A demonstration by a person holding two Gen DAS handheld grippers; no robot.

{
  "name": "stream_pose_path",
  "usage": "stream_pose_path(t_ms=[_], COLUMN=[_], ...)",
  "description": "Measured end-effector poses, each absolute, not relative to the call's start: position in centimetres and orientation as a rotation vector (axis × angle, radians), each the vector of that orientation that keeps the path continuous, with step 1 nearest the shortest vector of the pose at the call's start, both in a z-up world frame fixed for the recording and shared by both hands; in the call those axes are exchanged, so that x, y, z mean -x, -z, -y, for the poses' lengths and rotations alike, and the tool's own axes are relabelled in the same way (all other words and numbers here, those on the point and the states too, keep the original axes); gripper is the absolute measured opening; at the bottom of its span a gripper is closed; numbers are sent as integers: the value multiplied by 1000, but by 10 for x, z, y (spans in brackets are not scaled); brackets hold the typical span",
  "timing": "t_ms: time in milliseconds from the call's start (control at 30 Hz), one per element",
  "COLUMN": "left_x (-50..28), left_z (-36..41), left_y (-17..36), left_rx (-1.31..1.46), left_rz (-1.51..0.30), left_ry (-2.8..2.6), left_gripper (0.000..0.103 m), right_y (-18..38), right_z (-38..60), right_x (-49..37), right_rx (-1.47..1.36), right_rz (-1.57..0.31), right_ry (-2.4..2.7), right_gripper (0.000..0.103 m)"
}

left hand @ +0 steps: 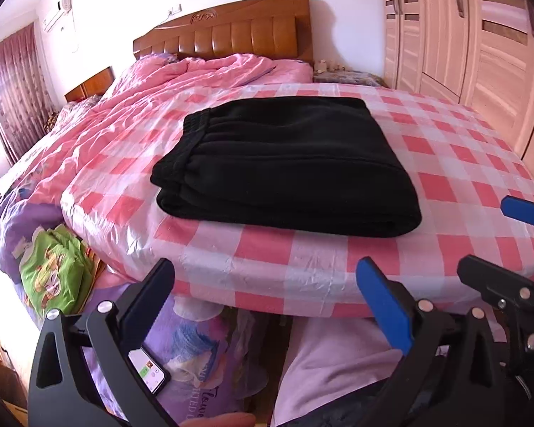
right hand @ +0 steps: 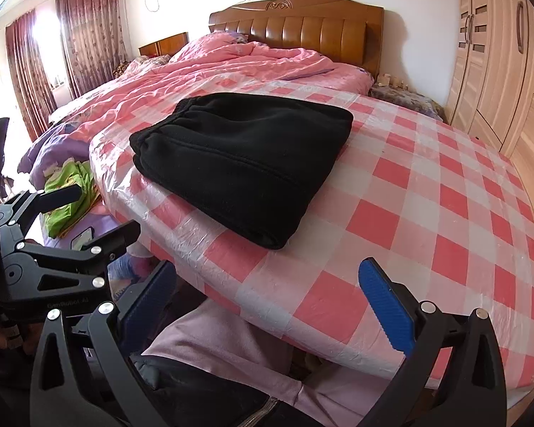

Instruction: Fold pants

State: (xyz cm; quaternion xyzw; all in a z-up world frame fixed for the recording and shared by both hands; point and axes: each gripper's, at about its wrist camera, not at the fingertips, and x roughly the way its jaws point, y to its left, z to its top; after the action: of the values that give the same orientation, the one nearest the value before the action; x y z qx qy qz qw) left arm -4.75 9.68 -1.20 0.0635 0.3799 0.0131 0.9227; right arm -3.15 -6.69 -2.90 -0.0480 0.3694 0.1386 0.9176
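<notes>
Black pants lie folded into a thick rectangle on the pink-and-white checked cover of the bed, waistband toward the left. They also show in the right wrist view. My left gripper is open and empty, held off the bed's near edge below the pants. My right gripper is open and empty, over the near edge, in front of the pants. The right gripper also shows at the right of the left wrist view. The left gripper shows at the left of the right wrist view.
A rumpled pink quilt covers the far left of the bed below a wooden headboard. A wardrobe stands at right. A green printed cloth and a phone lie at lower left. Curtains hang at left.
</notes>
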Motion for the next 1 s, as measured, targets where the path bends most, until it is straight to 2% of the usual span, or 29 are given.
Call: stream_pose_path(t_ms=[1000], left_x=[51], left_z=[-90], left_y=[7], left_rx=[-143], left_rz=[-749], left_ry=[13], left_gripper=[102], right_y=[30], right_z=[71], right_x=[30], right_rx=[78], right_rz=[-765], right_ry=[-282], right_gripper=[99])
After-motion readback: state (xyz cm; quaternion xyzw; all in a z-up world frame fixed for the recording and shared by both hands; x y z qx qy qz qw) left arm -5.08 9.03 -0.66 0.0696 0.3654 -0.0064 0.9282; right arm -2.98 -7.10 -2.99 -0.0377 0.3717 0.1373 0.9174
